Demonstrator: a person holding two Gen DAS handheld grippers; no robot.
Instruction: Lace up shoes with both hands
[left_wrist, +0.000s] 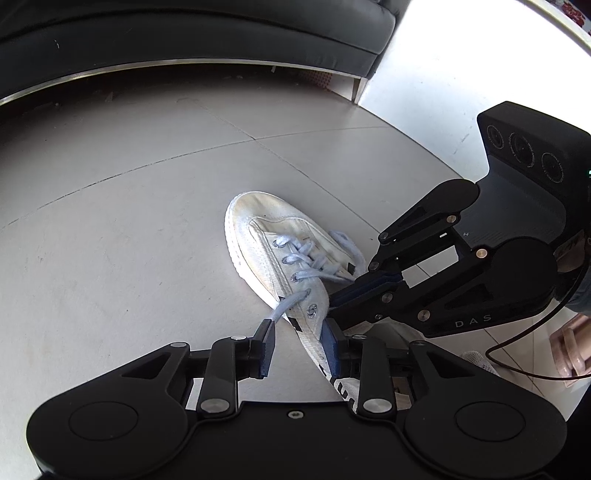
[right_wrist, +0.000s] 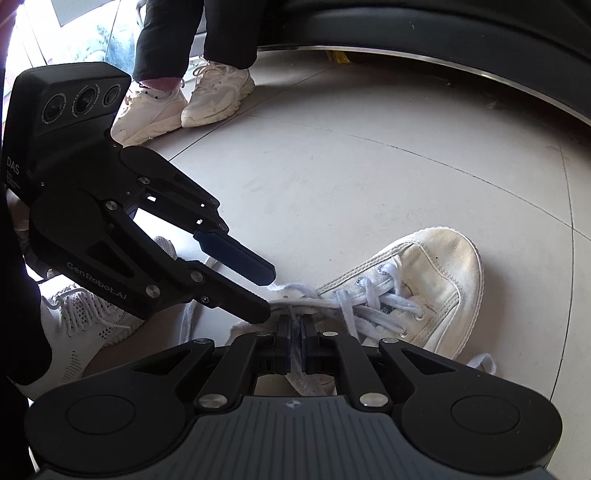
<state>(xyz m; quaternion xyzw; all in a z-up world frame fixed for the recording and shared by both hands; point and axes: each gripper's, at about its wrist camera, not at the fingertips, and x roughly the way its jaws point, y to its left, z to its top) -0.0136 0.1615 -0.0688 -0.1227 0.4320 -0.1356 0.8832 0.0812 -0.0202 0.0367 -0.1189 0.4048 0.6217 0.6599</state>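
- The shoe (left_wrist: 280, 251) is shown at the centre of the left wrist view, lying on the floor (left_wrist: 129, 221); its toe points to the upper left and its heel runs down to the lower right, under the grippers.
- In the right wrist view the same shoe (right_wrist: 417, 291) lies at right centre, toe to the upper right; the long axis runs diagonally in both views.
- The left gripper (left_wrist: 299, 347) is seen partly open at lower centre, straddling the shoe's collar; a lace (left_wrist: 291, 301) end lies against its left pad, and no firm grip can be told.
- The right gripper (right_wrist: 295, 343) is shown almost closed, with a lace strand (right_wrist: 295, 354) pinched between its pads just behind the eyelets.
- Both grippers are placed at the heel end, so the free eyelets are judged to lie ahead of them, toward the toe; the left gripper appears nearer the open eyelet (left_wrist: 312, 309).
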